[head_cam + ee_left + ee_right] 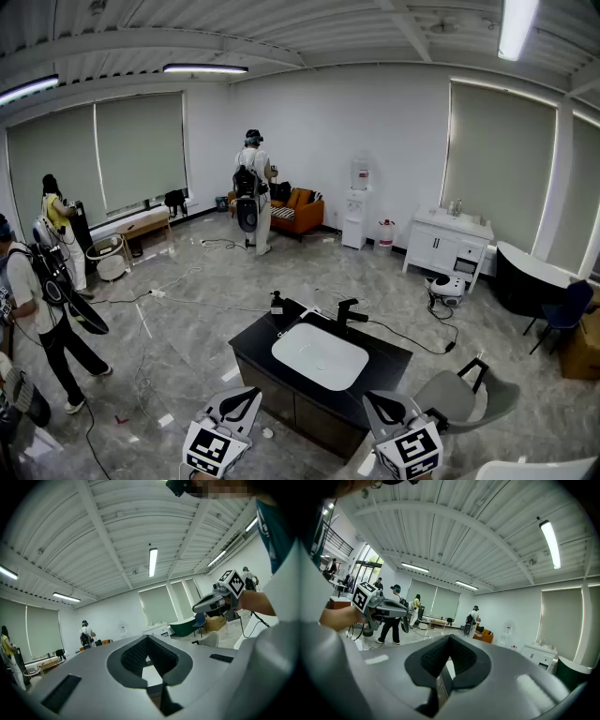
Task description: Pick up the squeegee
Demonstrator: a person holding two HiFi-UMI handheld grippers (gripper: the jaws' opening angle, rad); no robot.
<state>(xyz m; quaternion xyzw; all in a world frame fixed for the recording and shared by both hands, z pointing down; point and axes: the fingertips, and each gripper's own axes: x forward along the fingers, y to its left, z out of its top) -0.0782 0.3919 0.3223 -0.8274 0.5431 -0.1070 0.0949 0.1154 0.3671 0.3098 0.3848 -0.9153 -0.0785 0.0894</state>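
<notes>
I make out no squeegee for certain. A black counter [394, 354] with a white sink [319, 356], a black faucet [349, 310] and a dark bottle [277, 305] stands just ahead of me. A small pale item [307, 315] lies behind the sink, too small to identify. My left gripper [246, 398] is held low at the counter's near left, its jaws together and empty. My right gripper [380, 405] hangs at the near right, its jaws also together with nothing in them. Both point roughly level across the room, and each shows in the other's view: right gripper [206, 605], left gripper [389, 611].
A grey chair [459, 394] stands right of the counter. Cables [178, 281] trail over the floor. People [47, 319] stand at the left and one person [253, 187] at the back by an orange sofa [298, 214]. A white cabinet [448, 246] is at the right.
</notes>
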